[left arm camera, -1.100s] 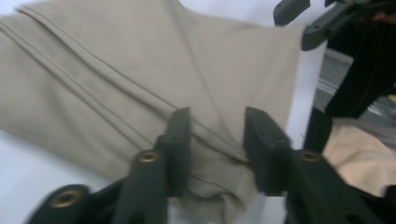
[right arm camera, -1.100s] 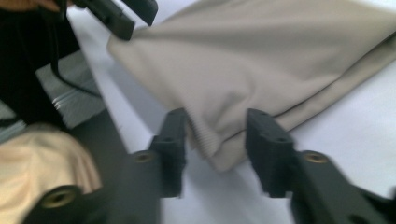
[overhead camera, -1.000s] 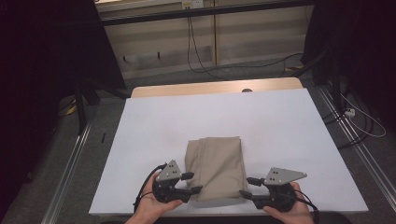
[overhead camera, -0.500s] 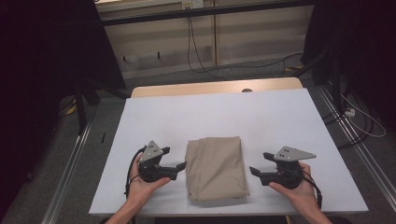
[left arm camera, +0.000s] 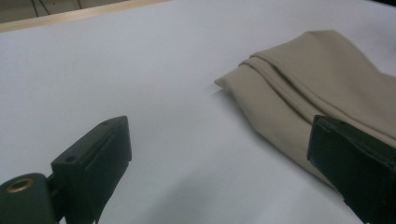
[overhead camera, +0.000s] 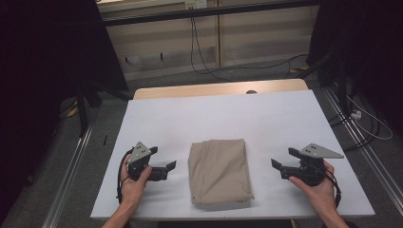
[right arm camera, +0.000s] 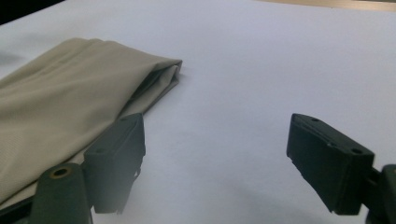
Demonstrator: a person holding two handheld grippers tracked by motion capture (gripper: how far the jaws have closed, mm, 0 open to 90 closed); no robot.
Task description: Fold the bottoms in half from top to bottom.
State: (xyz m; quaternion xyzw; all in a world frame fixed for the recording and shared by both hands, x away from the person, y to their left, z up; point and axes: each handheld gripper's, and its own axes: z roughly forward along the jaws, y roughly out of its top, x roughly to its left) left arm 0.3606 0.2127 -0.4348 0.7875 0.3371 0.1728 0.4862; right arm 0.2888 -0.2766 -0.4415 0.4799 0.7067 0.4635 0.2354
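A folded beige cloth (overhead camera: pixel 219 170) lies flat on the white table (overhead camera: pixel 214 118), near its front edge. My left gripper (overhead camera: pixel 170 166) rests to the cloth's left, a short gap away, pointing at it. Its jaws have just been opening and stand open with nothing between them. My right gripper (overhead camera: pixel 276 166) sits farther off on the cloth's right, also pointing at it; its jaws have likewise just been opening and hold nothing. In the left gripper view the cloth (left arm camera: pixel 317 79) lies ahead of the open gripper (left arm camera: pixel 217 135). The right gripper view has the cloth (right arm camera: pixel 70 93) left of the open gripper (right arm camera: pixel 217 128).
A wooden strip (overhead camera: pixel 218 89) runs along the table's far edge. Cables (overhead camera: pixel 204 57) lie on the floor beyond it, and more cable (overhead camera: pixel 366 123) at the right. Dark stands flank the table on both sides.
Both grippers were at the cloth's near side edges a second ago. They have let go, opened, and moved apart, the left one leftward and the right one rightward. The cloth lies still.
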